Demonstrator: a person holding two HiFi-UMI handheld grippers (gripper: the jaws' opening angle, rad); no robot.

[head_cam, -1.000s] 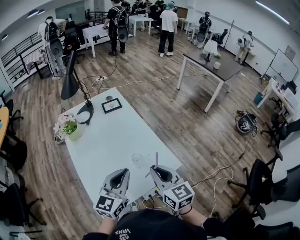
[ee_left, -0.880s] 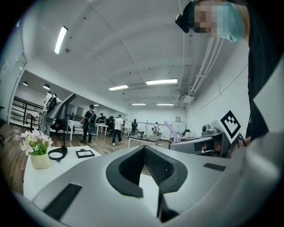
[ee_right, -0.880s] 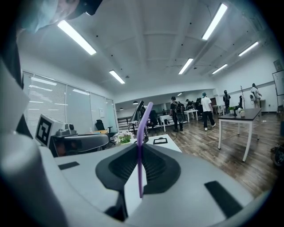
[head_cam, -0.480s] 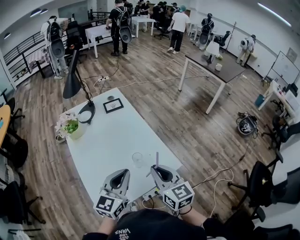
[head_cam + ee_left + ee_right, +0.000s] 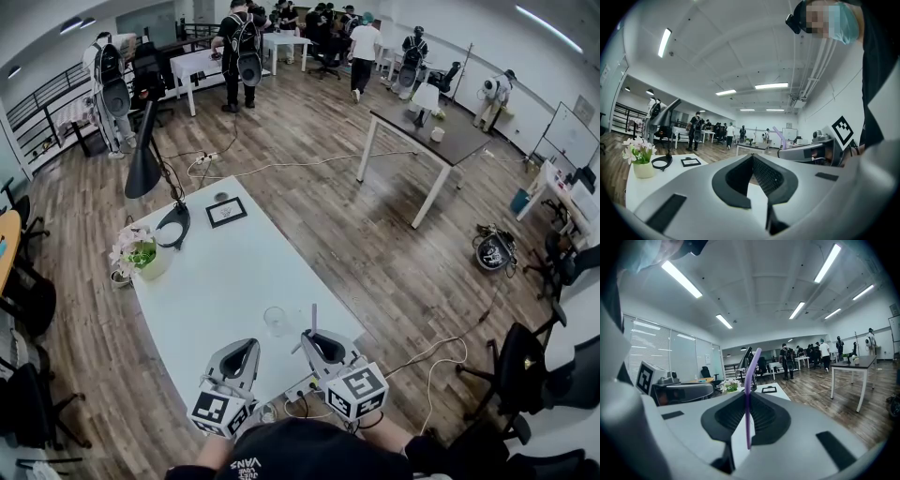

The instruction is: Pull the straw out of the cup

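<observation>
- Left gripper (image 5: 242, 349): jaws together, empty, at the near edge of the white rectangular table (image 5: 211, 272).
- Clear glass cup (image 5: 274, 320): stands just ahead, between the grippers, with no straw in it.
- Thin purple plastic straw (image 5: 313, 317): upright, beside the cup and apart from it.
- Right gripper (image 5: 315, 337): jaws narrowed onto the straw.
- Progress: extraction appears complete.
- Unclear: cup contents.
</observation>
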